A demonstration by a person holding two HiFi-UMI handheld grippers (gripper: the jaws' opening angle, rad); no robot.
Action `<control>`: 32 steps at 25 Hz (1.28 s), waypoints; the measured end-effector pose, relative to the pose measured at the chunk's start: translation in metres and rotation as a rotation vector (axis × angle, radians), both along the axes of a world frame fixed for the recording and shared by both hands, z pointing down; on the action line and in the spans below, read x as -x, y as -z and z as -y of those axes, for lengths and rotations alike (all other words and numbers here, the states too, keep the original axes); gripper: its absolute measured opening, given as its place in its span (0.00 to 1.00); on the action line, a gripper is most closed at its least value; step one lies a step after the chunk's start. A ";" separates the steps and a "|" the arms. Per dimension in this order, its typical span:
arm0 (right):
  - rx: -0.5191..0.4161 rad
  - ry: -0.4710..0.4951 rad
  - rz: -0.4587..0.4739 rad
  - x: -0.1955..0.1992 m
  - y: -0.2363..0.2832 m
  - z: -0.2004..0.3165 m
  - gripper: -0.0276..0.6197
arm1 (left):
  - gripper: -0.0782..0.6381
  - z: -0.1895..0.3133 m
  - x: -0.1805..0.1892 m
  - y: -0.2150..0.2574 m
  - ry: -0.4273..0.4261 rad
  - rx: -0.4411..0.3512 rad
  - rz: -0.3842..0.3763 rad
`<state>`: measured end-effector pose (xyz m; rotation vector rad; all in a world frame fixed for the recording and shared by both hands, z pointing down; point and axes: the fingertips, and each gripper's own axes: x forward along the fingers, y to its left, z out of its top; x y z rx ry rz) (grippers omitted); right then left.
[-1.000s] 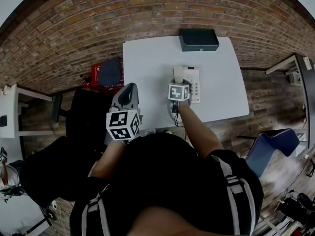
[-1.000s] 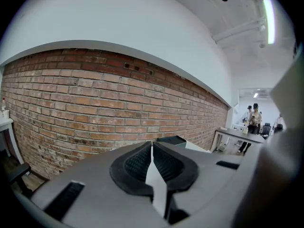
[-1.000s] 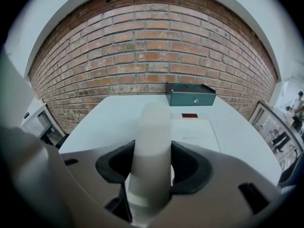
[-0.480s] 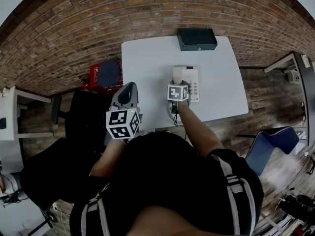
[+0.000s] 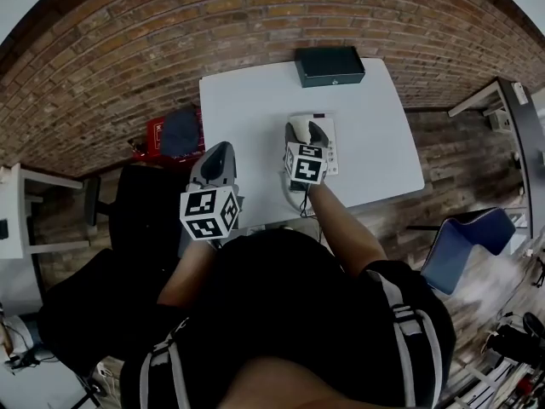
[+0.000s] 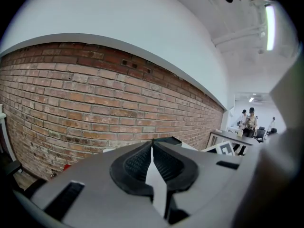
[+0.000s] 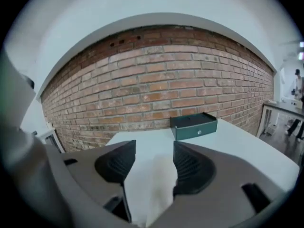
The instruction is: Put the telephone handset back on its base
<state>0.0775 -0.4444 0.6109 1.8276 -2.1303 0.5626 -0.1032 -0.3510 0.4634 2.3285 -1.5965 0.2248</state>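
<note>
On table (image 5: 379, 135): 1 base (image 5: 330, 153), 1 box (image 5: 329, 66); 1 handset (image 7: 149, 186) gripped.

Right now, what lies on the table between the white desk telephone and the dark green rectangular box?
Nothing: the head view shows only bare white tabletop between the white desk telephone and the dark green rectangular box.

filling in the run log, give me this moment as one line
right gripper shut on handset | handset at base, seating unclear | left gripper shut, empty
</note>
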 end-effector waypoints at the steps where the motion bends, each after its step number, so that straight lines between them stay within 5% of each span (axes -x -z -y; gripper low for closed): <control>1: -0.040 -0.003 0.020 -0.002 0.015 -0.001 0.37 | 0.13 0.002 -0.002 0.000 -0.006 0.000 -0.003; 3: -0.126 -0.012 0.033 -0.007 0.048 -0.005 0.33 | 0.13 0.005 -0.005 0.001 -0.017 0.001 -0.010; 5: -0.211 -0.015 0.034 -0.013 0.081 -0.013 0.10 | 0.13 0.008 -0.008 0.002 -0.028 -0.001 -0.018; 8: -0.306 -0.022 0.068 -0.024 0.126 -0.024 0.05 | 0.13 0.014 -0.016 0.005 -0.050 -0.008 -0.025; 20: -0.526 -0.090 0.034 -0.070 0.225 -0.079 0.04 | 0.13 0.032 -0.045 0.013 -0.132 -0.032 -0.040; 32: -0.494 -0.110 0.067 -0.084 0.207 -0.098 0.04 | 0.13 0.035 -0.062 0.018 -0.173 -0.051 -0.012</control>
